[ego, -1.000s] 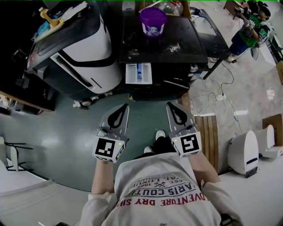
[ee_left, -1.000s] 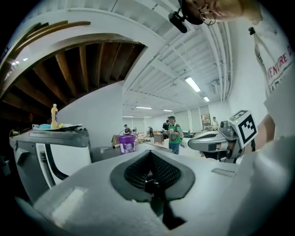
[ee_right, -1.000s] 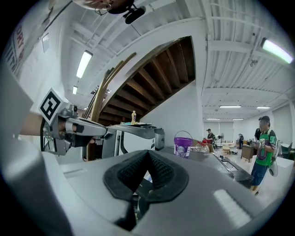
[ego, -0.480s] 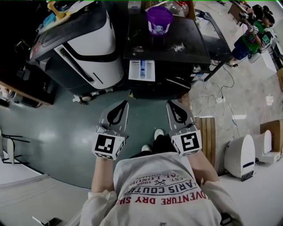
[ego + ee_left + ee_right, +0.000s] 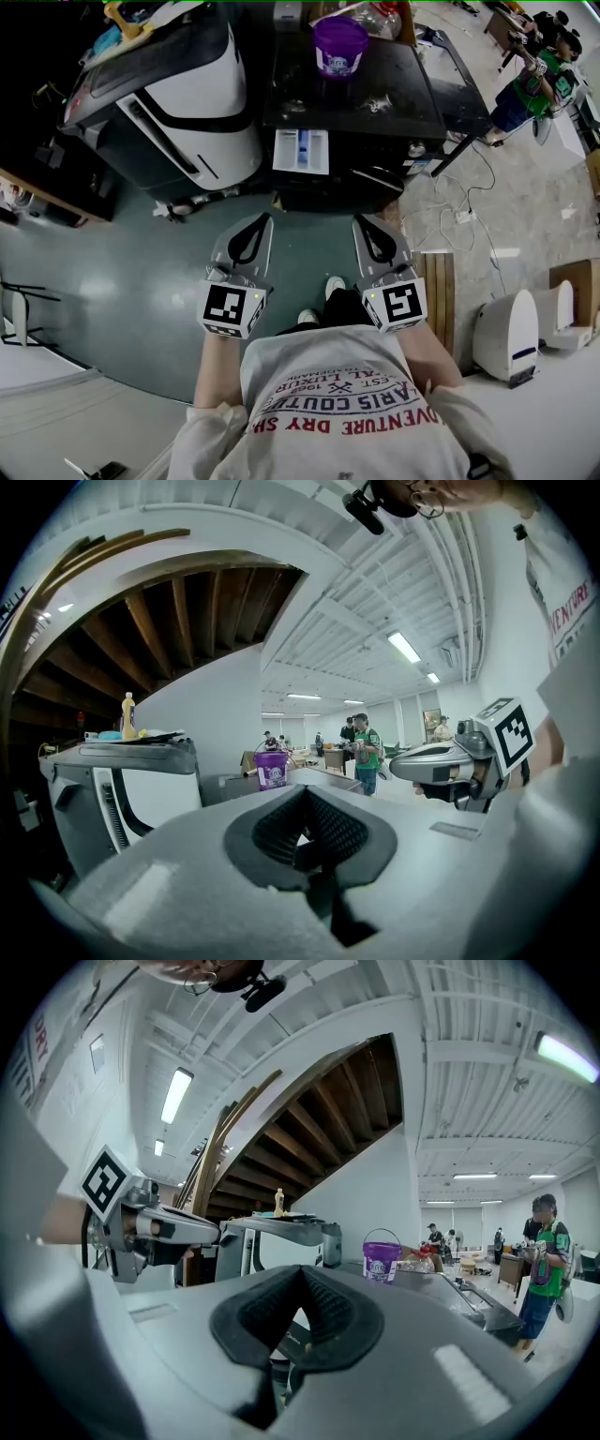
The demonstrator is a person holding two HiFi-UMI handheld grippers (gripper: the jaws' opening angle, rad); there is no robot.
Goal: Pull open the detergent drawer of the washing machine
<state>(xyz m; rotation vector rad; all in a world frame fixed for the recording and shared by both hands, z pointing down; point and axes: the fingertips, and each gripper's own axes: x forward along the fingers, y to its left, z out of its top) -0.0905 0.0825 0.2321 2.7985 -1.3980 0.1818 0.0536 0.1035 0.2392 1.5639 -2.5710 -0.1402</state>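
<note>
Item: detergent drawer (image 5: 302,150) — white, with a blue insert in its middle compartment. It stands pulled out from the front of the dark washing machine (image 5: 412,89), at the upper left of the machine's face.

Item: purple bucket (image 5: 339,45) — upright on the machine's top surface, towards the back.

Item: white-and-black appliance (image 5: 187,103), just beside the washing machine on its left.

Item: left gripper (image 5: 266,223) — fingers together, nothing between them. It is held level over the green floor (image 5: 131,272), well apart from the drawer and pointing towards the machine.

Item: right gripper (image 5: 360,222) — fingers together, likewise empty. It is held alongside the left one, near it but not touching, and is also clear of the drawer.

Item: person in a green top (image 5: 530,70), standing far off at the upper right.
</note>
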